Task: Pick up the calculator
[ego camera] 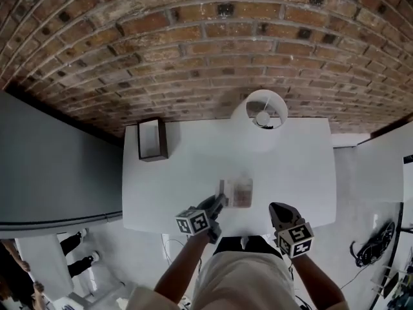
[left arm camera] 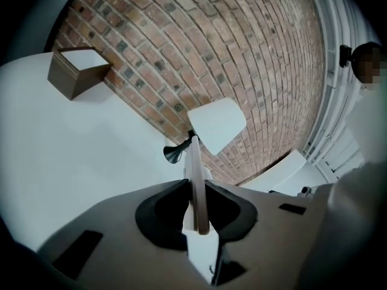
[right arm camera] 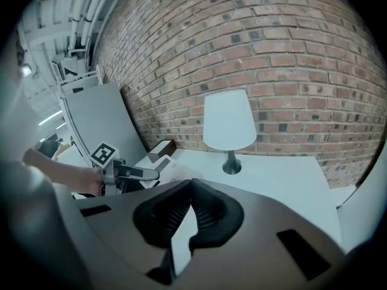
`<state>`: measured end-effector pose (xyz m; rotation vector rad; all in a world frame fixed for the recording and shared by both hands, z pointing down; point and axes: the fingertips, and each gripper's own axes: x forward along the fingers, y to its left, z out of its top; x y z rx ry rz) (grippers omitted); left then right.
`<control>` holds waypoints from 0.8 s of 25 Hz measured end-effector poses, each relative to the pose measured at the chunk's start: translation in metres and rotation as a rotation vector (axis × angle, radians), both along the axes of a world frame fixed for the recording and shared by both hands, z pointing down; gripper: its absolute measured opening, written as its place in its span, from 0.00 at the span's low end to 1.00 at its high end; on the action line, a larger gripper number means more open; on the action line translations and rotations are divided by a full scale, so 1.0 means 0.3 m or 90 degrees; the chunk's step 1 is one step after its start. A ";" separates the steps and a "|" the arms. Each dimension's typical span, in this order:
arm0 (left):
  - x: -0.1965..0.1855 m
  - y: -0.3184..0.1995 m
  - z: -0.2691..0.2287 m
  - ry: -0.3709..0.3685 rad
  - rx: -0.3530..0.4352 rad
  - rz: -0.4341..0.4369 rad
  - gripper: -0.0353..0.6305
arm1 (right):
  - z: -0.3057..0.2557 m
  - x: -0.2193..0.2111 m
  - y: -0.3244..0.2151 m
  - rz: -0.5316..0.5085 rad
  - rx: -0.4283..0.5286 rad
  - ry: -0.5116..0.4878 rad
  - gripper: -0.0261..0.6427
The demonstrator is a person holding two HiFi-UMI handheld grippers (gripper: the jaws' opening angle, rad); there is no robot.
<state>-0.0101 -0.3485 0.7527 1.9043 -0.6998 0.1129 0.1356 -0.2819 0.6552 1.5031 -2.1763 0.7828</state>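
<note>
Over white table (ego camera: 297, 173), left tongs (ego camera: 219, 203) clamp calculator (ego camera: 239, 192) edgewise.

Slim calculator (ego camera: 239, 192) edge-on in left gripper (ego camera: 220, 201)

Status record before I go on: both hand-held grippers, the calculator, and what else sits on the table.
left hand-held gripper: shut on the calculator, which shows edge-on between its jaws
right hand-held gripper: jaws together, nothing between them
calculator position: over the near part of the table, in front of the person; cannot tell whether it is clear of the surface
other items: lamp at the far edge by the brick wall; brown box at the far left corner
</note>
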 end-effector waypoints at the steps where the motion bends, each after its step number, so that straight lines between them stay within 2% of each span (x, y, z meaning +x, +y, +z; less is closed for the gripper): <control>1: -0.009 0.011 -0.028 0.006 0.003 -0.011 0.17 | -0.016 -0.003 0.004 -0.005 0.008 -0.005 0.06; 4: -0.042 0.055 -0.109 0.012 0.018 -0.040 0.17 | -0.067 -0.017 0.028 -0.023 0.027 -0.016 0.06; 8: -0.091 0.144 -0.174 -0.005 0.036 -0.085 0.17 | -0.110 -0.025 0.101 -0.051 0.044 -0.024 0.06; 12: -0.090 0.242 -0.243 0.032 0.040 -0.130 0.17 | -0.146 -0.002 0.165 -0.068 0.058 -0.047 0.06; 15: -0.098 0.313 -0.300 0.039 0.050 -0.172 0.17 | -0.176 0.021 0.219 -0.078 0.061 -0.073 0.06; 20: -0.133 0.460 -0.367 0.048 0.059 -0.238 0.17 | -0.225 0.018 0.336 -0.142 0.086 -0.070 0.06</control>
